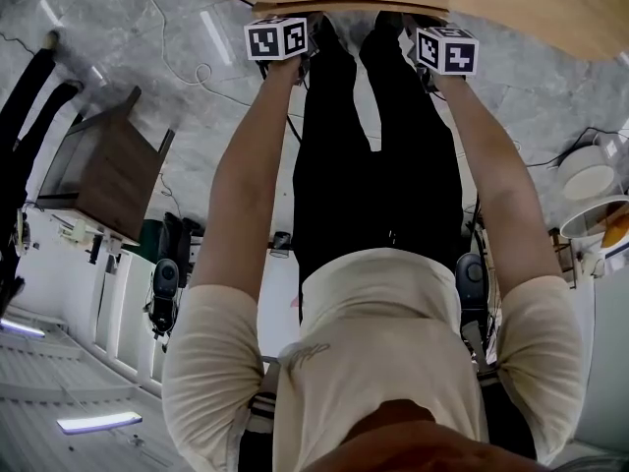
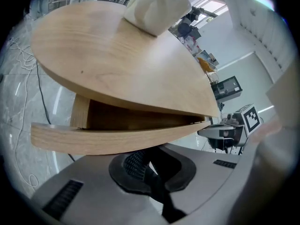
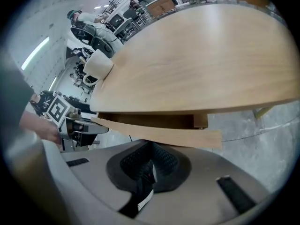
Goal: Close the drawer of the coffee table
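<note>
While the drawer (image 2: 117, 142) stood partly out beneath the round wooden top (image 2: 108, 60), with its dark inside showing in the gap, both grippers were set against its pale front. The left gripper (image 2: 146, 163) had its jaws pressed together with nothing between them, their tips right at the front's lower edge. The right gripper (image 3: 150, 159) was likewise pinched to a thin seam and empty, its tips at the same front further along. Each gripper view showed the other gripper off to the side, level with the drawer. A white lump (image 2: 157, 6) sat on the top near its far side. From the head view, both bare arms (image 1: 246, 175) reached straight down to the table edge over a grey marbled floor (image 1: 147, 37)
</note>
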Motion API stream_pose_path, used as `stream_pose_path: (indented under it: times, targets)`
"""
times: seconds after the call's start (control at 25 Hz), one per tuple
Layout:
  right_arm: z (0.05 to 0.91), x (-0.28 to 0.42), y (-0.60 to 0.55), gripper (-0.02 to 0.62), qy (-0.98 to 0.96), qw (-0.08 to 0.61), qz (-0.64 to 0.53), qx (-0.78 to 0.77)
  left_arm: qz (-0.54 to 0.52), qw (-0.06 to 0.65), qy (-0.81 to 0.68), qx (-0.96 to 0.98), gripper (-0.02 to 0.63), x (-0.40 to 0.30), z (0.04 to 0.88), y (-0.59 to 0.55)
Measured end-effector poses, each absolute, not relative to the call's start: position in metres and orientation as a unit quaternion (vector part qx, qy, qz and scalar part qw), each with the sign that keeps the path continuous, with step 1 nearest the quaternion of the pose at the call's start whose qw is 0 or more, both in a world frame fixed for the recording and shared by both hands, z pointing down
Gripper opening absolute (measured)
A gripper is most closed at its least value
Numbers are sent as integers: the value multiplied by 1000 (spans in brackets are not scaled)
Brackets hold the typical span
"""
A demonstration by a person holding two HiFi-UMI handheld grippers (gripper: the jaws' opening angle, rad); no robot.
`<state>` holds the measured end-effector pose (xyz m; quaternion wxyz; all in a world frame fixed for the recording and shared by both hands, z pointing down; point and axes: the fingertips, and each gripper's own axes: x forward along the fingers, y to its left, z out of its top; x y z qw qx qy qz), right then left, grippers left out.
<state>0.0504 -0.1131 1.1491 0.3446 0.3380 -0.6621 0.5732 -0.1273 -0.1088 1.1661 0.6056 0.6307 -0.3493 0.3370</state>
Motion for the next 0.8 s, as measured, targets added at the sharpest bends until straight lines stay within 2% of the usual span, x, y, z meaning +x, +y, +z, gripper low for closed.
stream_pose_path:
  times: [0.6,0.8]
  targets:
    - [1144,51,-141,-6,-679,335,560,336,330,602,-349,637,5,-126,1164,-137]
    - [1134,58,-141,-5,-688,326,560,328,335,591,-302,669,3,-108,1148,-125]
